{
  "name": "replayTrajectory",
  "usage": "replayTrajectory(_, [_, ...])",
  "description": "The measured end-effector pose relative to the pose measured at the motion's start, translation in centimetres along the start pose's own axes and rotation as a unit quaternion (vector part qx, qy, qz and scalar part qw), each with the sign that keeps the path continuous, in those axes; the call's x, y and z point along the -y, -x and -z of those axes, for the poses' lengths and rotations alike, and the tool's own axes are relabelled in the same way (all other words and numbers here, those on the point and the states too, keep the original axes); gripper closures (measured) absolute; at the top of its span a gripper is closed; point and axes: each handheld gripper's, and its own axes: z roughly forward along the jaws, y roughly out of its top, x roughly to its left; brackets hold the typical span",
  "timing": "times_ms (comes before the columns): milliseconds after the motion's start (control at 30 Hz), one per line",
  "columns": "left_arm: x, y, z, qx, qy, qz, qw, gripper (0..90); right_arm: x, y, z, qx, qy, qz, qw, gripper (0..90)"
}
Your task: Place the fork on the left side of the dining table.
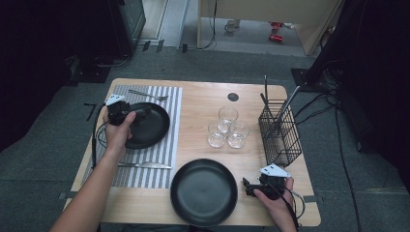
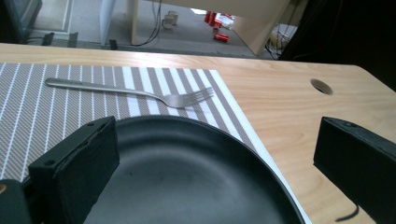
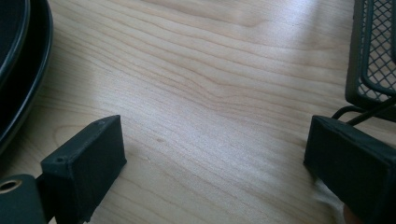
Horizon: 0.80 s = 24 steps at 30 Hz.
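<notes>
My left gripper (image 1: 141, 112) hovers over the left rim of a black plate (image 1: 152, 129) that lies on a striped placemat (image 1: 159, 154). Its jaws stand wide open with nothing between them; in the left gripper view (image 2: 212, 135) they frame the plate (image 2: 187, 177), with a fork (image 2: 140, 91) on the mat beyond. My right gripper (image 1: 247, 186) rests low near the table's front right, just right of a second black plate (image 1: 203, 193). It is open over bare wood (image 3: 210, 126), with the plate's rim (image 3: 28, 70) at the left.
A knife (image 1: 145, 165) lies at the placemat's near edge and a fork (image 1: 147, 94) at its far edge. Three clear glasses (image 1: 227, 128) stand mid-table. A black wire basket (image 1: 280, 133) (image 3: 373, 46) with upright utensils stands at the right. A cable hole (image 1: 233, 96) is at the back.
</notes>
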Motion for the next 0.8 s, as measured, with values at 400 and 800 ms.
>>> replayTrajectory(400, [1.9, 2.3, 2.6, 0.015, -0.001, -0.034, 0.9993, 0.3, 0.0, 0.0, 0.0, 0.0, 0.0, -0.001, 1.0, 4.8])
replayTrajectory(800, [4.5, 3.7, 5.3, 0.02, -0.005, -0.055, 0.9983, 0.3, 0.0, 0.0, 0.0, 0.003, 0.001, -0.003, 1.0, 5.7])
